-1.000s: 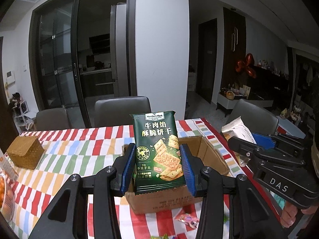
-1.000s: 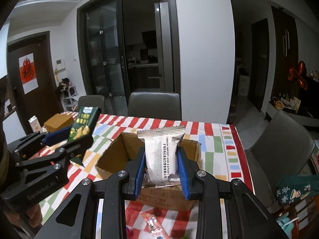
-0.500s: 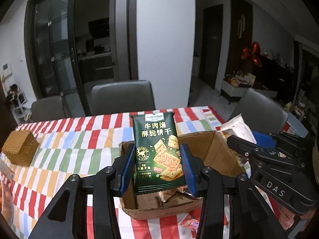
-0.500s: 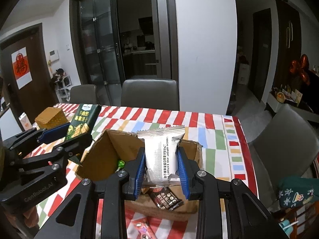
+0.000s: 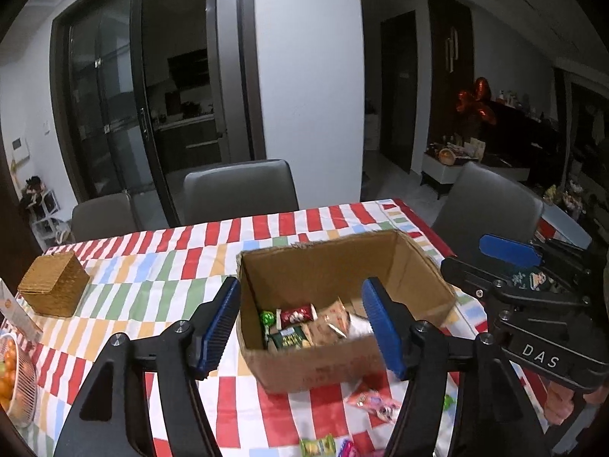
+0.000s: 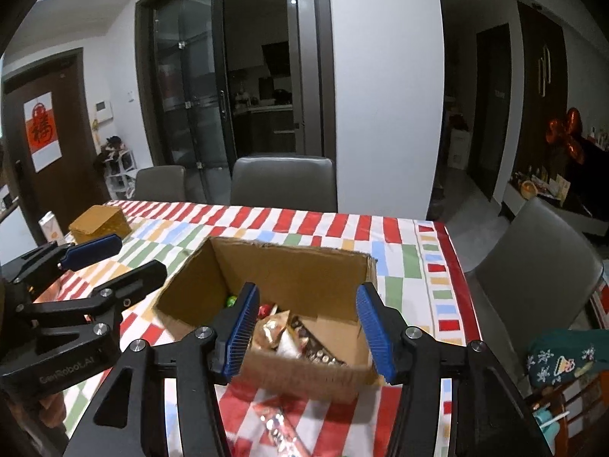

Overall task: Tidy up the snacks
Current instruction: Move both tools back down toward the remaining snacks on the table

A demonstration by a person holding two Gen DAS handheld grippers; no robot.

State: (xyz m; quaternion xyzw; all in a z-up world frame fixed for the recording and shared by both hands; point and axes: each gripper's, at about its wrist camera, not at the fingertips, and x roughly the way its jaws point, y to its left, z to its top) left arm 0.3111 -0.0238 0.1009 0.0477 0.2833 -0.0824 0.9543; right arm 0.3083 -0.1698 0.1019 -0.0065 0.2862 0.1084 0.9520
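Desk (image 5: 160,266) with a striped, checked cloth fills the lower half of both views, and the cardboard box (image 5: 342,266) sits at centre frame on it, its long axis running left to right across the picture. Grey chairs (image 5: 239,186) stand behind the far edge, and a woven box (image 5: 53,285) rests at the left of the left wrist view, well apart from the carton.

Both tools hang over the near wall of the box. The left gripper (image 5: 300,327) has its jaws spread wide with nothing between them; the right gripper (image 6: 308,327) is likewise spread and empty. Packets (image 5: 304,323) already lie in a heap on the box floor.

Loose snacks (image 5: 373,403) lie on the cloth at the bottom of the left wrist view, just in front of the box's near wall, below and toward the viewer from both grippers. A shiny wrapper (image 6: 278,426) shows at the bottom of the right wrist view, blurred.

Judging from this, the next pick calls for drawing back and down toward the near desk edge. Open cloth lies to the left of the box; on the right the desk edge is close.
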